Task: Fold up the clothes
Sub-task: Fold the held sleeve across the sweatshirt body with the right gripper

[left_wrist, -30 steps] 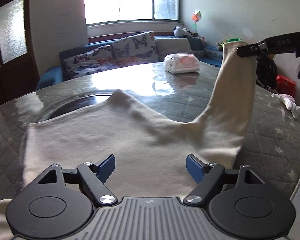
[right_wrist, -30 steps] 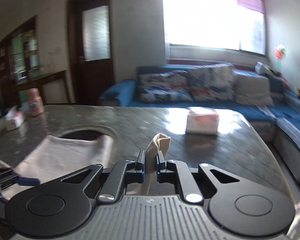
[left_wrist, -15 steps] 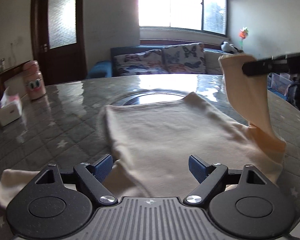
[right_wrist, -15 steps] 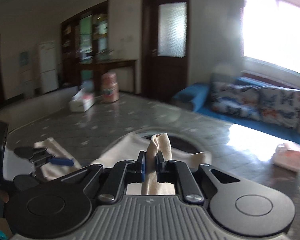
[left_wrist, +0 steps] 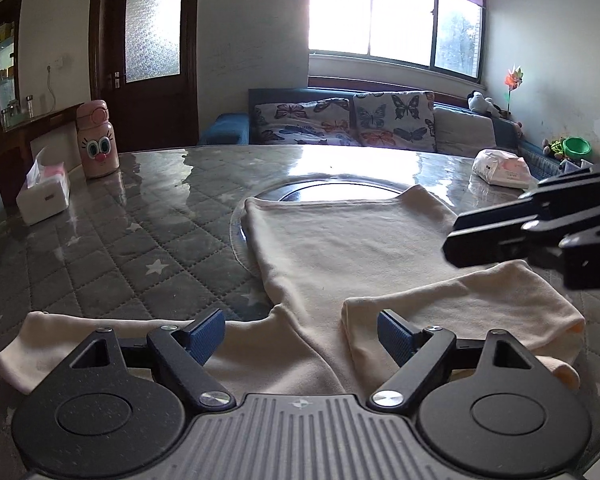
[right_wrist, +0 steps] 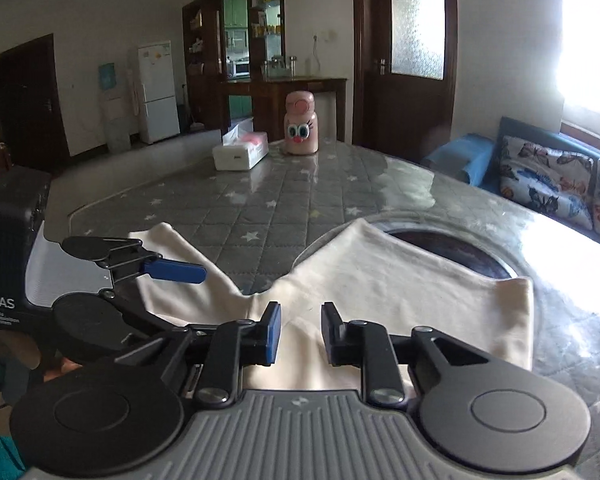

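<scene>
A cream long-sleeved top [left_wrist: 359, 248] lies flat on the quilted grey table [left_wrist: 120, 248]. Its right sleeve [left_wrist: 463, 304] is folded in across the lower body; the left sleeve [left_wrist: 56, 332] stretches out to the left. My left gripper [left_wrist: 301, 334] hovers open over the bottom of the top, nothing between its blue pads. My right gripper [right_wrist: 300, 332] sits low over the folded sleeve [right_wrist: 311, 344]. Its jaws are opening and the pads stand clear of the cloth. In the left wrist view the right gripper [left_wrist: 459, 240] shows at the right edge. The right wrist view shows the left gripper [right_wrist: 172, 276] at the left.
A glass turntable [left_wrist: 331, 190] lies partly under the top's far end. A pink bottle [left_wrist: 97, 140] and a tissue box [left_wrist: 44, 194] stand at the far left, a wipes pack [left_wrist: 501, 168] at the far right. A sofa [left_wrist: 339, 124] runs behind the table.
My right gripper swung the raised sleeve across, lowered it onto the top and parted its jaws; the sleeve now lies folded. The left gripper's view turned left a second ago, then held still.
</scene>
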{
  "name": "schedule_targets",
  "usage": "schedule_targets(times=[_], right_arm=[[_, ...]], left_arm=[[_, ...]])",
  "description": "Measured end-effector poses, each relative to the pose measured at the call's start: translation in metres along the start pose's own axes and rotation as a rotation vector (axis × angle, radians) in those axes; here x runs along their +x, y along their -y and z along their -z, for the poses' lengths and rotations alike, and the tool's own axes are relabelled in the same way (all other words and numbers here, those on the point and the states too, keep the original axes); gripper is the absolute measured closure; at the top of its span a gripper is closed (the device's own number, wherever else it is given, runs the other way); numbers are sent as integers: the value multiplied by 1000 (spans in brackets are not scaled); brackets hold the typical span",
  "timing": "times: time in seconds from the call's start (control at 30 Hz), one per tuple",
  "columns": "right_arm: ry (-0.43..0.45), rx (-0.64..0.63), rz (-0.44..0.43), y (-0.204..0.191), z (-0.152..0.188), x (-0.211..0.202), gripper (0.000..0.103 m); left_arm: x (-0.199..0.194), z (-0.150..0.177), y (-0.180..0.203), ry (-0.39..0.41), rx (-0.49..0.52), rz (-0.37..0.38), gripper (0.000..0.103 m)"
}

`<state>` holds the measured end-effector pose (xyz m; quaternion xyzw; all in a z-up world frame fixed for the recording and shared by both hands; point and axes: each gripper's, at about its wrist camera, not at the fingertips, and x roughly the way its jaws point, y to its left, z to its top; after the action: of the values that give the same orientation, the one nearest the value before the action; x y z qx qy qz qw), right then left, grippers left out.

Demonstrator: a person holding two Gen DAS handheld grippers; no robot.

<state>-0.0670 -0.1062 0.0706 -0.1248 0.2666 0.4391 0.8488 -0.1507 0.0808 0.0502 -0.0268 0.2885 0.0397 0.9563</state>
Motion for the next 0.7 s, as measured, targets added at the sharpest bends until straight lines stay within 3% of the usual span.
schedule_targets(times=[0.07, 0.2, 0.4, 0.6, 0.63, 0.67, 0.7], right_arm=[[5, 2, 31, 7, 2, -10, 63], [-33, 22, 126, 29, 22, -30, 54], [-126, 105, 237, 57, 65, -52, 52], [-154, 171, 282, 69, 94, -65, 52], [-145, 180, 282, 71, 95, -66, 52], [-136, 189, 282, 72, 96, -67, 51], [-126, 198, 283, 73, 97, -67, 51]], left_arm=[[0, -1, 1, 0, 1, 10, 17], [2, -2, 8, -8, 3, 69, 19], [19, 1, 29, -39, 45, 111, 29], [37, 3, 36, -82, 41, 114, 65], [38, 4, 37, -80, 47, 106, 72], [37, 3, 37, -78, 51, 103, 86], [37, 2, 35, -82, 42, 106, 90]])
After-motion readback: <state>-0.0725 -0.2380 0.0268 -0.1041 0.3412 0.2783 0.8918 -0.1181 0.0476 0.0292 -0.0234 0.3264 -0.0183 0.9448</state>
